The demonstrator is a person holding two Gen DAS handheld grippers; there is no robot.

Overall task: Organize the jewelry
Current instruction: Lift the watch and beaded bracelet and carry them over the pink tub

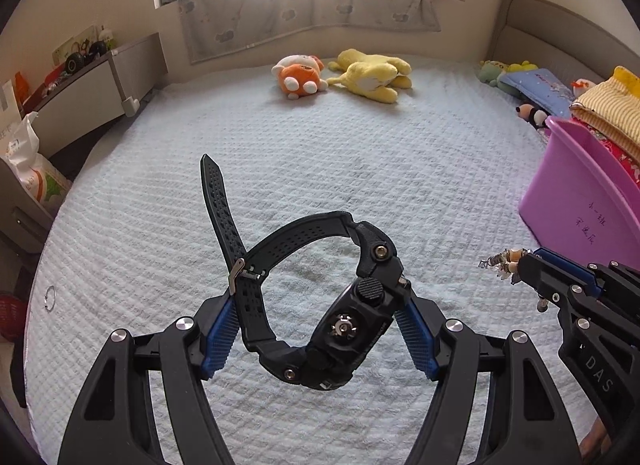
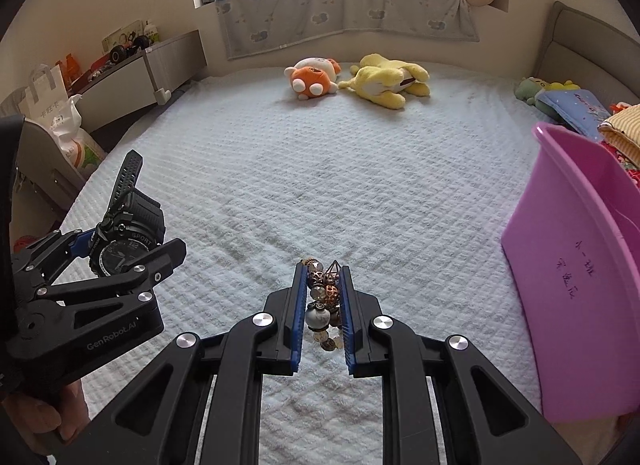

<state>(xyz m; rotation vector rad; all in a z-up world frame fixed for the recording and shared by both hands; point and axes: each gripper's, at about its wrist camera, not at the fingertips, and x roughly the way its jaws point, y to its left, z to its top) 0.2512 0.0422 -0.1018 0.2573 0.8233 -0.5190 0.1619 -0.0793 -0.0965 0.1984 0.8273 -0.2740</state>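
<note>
My left gripper (image 1: pixel 316 329) is shut on a black sport watch (image 1: pixel 344 329), held above the white bedspread with its strap sticking up. The watch also shows in the right wrist view (image 2: pixel 128 241), in the left gripper (image 2: pixel 132 249). My right gripper (image 2: pixel 323 301) is shut on a beaded bracelet (image 2: pixel 322 305) with brown, metal and white beads. The bracelet's end sticks out of the right gripper (image 1: pixel 520 269) in the left wrist view (image 1: pixel 500 263). A small silver ring (image 1: pixel 49 297) lies on the bedspread at the far left.
A purple plastic tub (image 2: pixel 560 265) stands at the right on the bed, also in the left wrist view (image 1: pixel 580 201). Orange (image 2: pixel 314 79) and yellow (image 2: pixel 386 81) plush toys lie at the far side. Folded cloths and toys are behind the tub. A bedside shelf (image 2: pixel 132 73) stands left.
</note>
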